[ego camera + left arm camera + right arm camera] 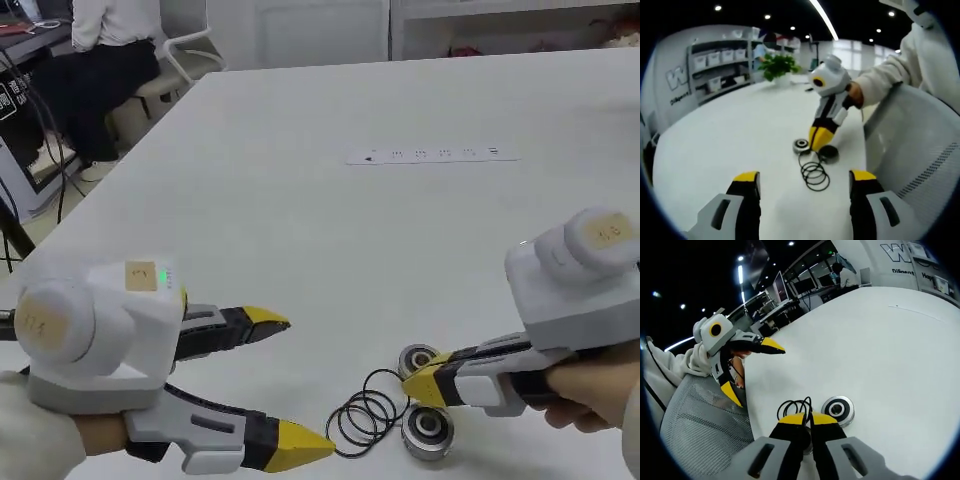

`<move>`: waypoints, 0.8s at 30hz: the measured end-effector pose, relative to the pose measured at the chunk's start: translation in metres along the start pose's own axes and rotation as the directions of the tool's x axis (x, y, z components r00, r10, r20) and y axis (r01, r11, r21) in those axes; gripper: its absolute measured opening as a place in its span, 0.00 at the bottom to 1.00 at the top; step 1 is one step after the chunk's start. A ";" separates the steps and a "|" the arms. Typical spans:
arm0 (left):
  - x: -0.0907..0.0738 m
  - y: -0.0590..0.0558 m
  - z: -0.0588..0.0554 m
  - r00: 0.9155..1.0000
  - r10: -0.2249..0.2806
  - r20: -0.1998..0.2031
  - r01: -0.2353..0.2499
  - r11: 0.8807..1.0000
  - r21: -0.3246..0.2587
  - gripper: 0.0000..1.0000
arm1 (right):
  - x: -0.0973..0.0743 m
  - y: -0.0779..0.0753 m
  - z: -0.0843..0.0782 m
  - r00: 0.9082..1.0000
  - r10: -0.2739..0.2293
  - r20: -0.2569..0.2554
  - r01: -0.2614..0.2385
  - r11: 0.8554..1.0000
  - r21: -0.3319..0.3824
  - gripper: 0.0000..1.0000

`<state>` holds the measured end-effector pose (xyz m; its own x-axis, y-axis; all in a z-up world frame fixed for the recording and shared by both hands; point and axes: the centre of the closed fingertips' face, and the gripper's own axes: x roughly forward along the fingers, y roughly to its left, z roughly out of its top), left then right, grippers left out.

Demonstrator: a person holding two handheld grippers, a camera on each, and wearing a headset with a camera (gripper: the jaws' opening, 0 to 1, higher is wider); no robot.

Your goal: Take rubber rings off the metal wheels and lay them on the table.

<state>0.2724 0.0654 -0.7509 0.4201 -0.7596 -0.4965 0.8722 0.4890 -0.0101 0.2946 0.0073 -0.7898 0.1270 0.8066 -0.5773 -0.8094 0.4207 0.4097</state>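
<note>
- White table (400, 230) — broad and matte, with a white power strip (432, 155) lying further out.
- Shelves (715, 70) with bins and a leafy plant (777, 65) stand past its far end.
- Left gripper (305, 382): jaws spread wide, holding nothing.
- Right gripper (412, 386): jaws closed together, tips down between the wheels; I cannot tell whether a ring is pinched.
- Two metal wheels (428, 428) — shiny discs with dark hubs, lying flat near the table's front edge.
- Rubber rings (362, 418): thin black loops overlapping on the table just beside the wheels.
</note>
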 end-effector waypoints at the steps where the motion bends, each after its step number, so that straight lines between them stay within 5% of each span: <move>1: 0.000 0.000 0.000 1.000 -0.001 0.000 0.001 1.000 -0.001 0.73 | 0.000 -0.001 0.000 1.000 -0.004 -0.002 0.004 1.000 -0.007 0.03; 24: 0.001 -0.002 -0.003 1.000 -0.006 -0.007 0.006 1.000 -0.009 0.73 | -0.001 -0.003 -0.004 0.999 -0.018 -0.033 0.016 0.999 -0.042 0.10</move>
<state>0.2700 0.0652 -0.7538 0.4126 -0.7597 -0.5026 0.8726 0.4880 -0.0211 0.2949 0.0038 -0.7931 0.1222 0.7848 -0.6075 -0.8306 0.4160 0.3702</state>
